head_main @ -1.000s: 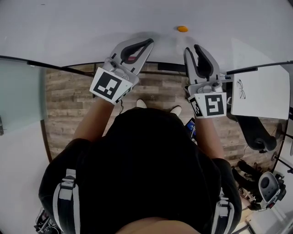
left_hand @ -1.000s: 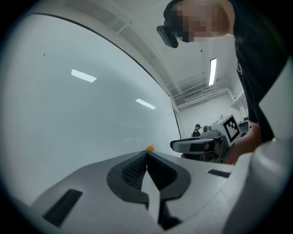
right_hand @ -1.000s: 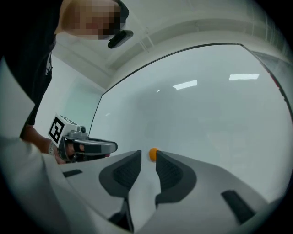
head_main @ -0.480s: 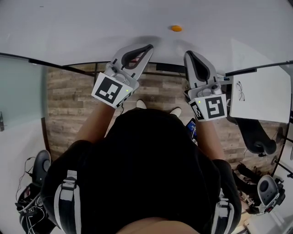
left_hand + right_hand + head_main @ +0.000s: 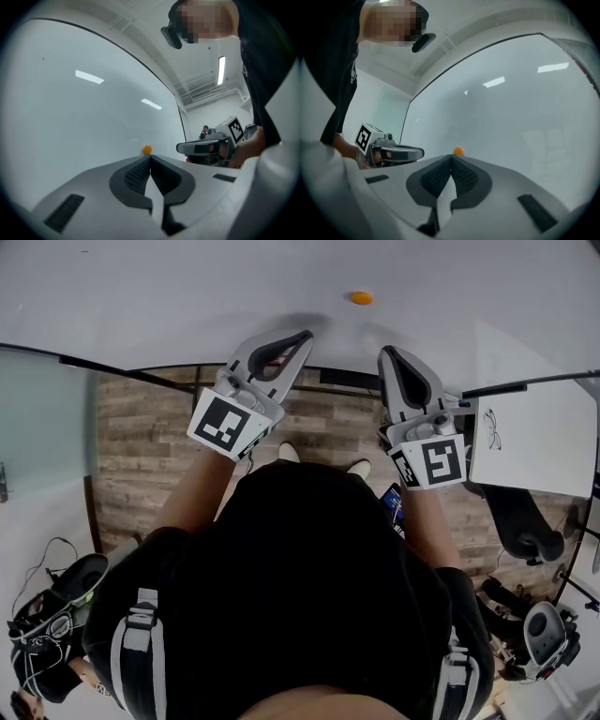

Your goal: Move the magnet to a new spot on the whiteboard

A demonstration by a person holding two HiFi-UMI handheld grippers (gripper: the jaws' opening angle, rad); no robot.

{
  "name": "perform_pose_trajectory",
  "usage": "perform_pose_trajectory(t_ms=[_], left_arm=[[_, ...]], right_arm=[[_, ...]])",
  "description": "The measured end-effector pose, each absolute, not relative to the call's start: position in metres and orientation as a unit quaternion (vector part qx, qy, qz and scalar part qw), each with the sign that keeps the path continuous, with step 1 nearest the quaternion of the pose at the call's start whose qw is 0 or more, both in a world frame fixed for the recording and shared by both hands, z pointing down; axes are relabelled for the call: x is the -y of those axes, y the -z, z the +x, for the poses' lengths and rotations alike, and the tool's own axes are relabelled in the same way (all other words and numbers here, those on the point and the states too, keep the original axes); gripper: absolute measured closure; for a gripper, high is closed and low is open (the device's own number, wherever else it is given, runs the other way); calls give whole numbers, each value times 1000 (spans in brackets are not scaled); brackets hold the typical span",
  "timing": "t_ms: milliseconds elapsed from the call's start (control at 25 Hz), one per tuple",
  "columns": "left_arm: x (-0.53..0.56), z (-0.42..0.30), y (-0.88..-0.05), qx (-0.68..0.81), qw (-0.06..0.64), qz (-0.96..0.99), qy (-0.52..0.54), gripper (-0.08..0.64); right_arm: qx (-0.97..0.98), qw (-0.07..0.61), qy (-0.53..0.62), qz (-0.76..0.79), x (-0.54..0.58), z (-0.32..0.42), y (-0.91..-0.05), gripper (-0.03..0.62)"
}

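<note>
Head view. Whiteboard (image 5: 169,296) fills the top of frame. Magnet (image 5: 361,298), small and orange, sits on it upper centre, apart from both tools. Left hand-held gripper (image 5: 306,335) points up and right toward the board's lower edge, closed, nothing in it. Right hand-held gripper (image 5: 385,353) is beside it and points up, tip below and slightly right of the magnet, also closed and empty. Person in a black top takes up the lower frame. Wood floor (image 5: 141,446) lies below the board. White panel (image 5: 534,442) with a small sketch is at far right.

Left gripper view. Left hand-held gripper (image 5: 150,157): jaws pressed together tip to tip, nothing between them. Magnet (image 5: 147,149) shows just above the tip, on the whiteboard (image 5: 84,117), not touched. Right hand-held gripper (image 5: 199,147) is at mid right with its marker cube behind it. Ceiling light (image 5: 221,70) is overhead.

Right gripper view. Right hand-held gripper (image 5: 451,156): jaws closed on each other, pads meeting, empty. Magnet (image 5: 459,151) sits just past the tip and a touch right, on the whiteboard (image 5: 511,117), clear of the jaws. Left hand-held gripper (image 5: 401,153) lies at the left, level with it, cube at its rear.
</note>
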State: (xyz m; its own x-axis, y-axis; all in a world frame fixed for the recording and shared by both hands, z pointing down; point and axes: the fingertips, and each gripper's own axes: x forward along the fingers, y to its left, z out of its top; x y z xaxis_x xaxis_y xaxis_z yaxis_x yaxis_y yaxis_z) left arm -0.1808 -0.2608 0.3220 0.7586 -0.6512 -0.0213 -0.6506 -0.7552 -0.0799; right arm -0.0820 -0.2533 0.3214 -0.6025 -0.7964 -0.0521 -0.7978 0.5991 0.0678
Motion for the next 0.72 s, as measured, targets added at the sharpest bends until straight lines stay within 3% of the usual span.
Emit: perform_pose_trajectory(t_ms=[720], left_arm=[[264, -178, -326, -351, 41, -935, 8, 555]], right_arm=[[-893, 11, -43, -449, 259, -73, -323, 591]])
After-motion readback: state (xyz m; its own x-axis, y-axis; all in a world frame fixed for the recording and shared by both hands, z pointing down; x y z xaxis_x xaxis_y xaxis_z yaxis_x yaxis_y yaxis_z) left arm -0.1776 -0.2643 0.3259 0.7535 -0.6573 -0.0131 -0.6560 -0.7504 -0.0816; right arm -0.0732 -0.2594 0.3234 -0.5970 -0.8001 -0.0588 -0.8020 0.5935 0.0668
